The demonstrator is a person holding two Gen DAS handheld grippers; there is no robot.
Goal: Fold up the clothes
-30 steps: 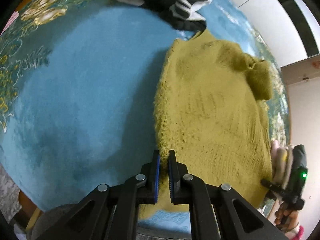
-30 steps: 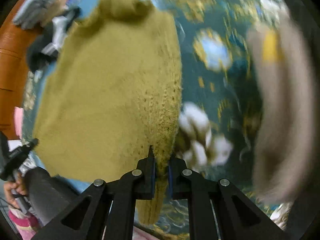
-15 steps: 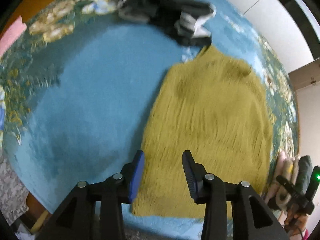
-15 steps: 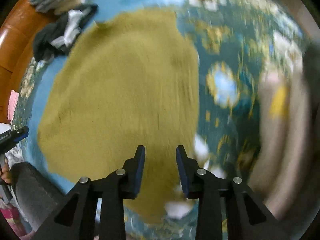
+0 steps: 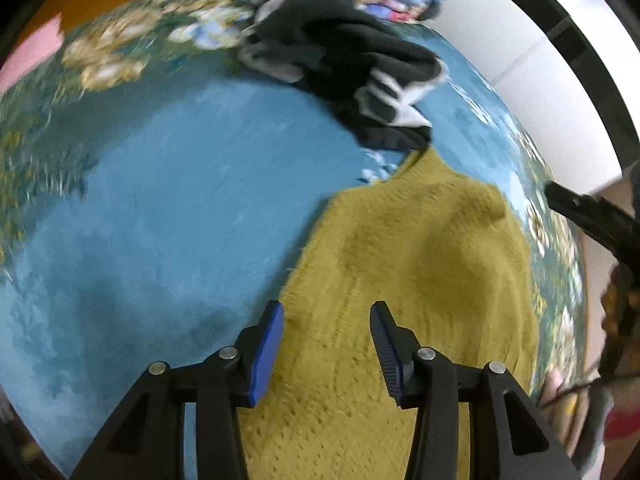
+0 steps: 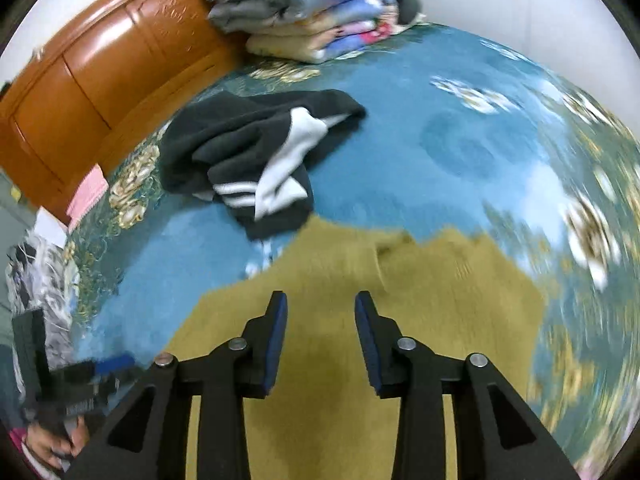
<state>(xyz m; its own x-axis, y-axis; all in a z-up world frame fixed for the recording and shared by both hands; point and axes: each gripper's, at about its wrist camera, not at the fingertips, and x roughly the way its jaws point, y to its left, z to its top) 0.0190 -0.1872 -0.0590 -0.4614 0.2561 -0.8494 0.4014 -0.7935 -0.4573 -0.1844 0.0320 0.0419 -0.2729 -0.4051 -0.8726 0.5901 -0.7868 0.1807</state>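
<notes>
Teal floral bedspread (image 6: pixel 460 152), wood headboard (image 6: pixel 92 64), mustard sweater (image 5: pixel 420 280) flat, L claw (image 5: pixel 326 316) & R claw (image 6: pixel 321 308) both released

A second ago both grippers were clamped on the near hem of the mustard sweater (image 5: pixel 420 280); now the left gripper (image 5: pixel 326 320) and the right gripper (image 6: pixel 320 312) both stand with fingers spread wide and nothing between them, hanging over the knit. The sweater, then bunched with a folded flap at its right side, now lies spread flat on the blue bedspread (image 5: pixel 180 200), its far end just beside the dark striped garment (image 6: pixel 256 152).
</notes>
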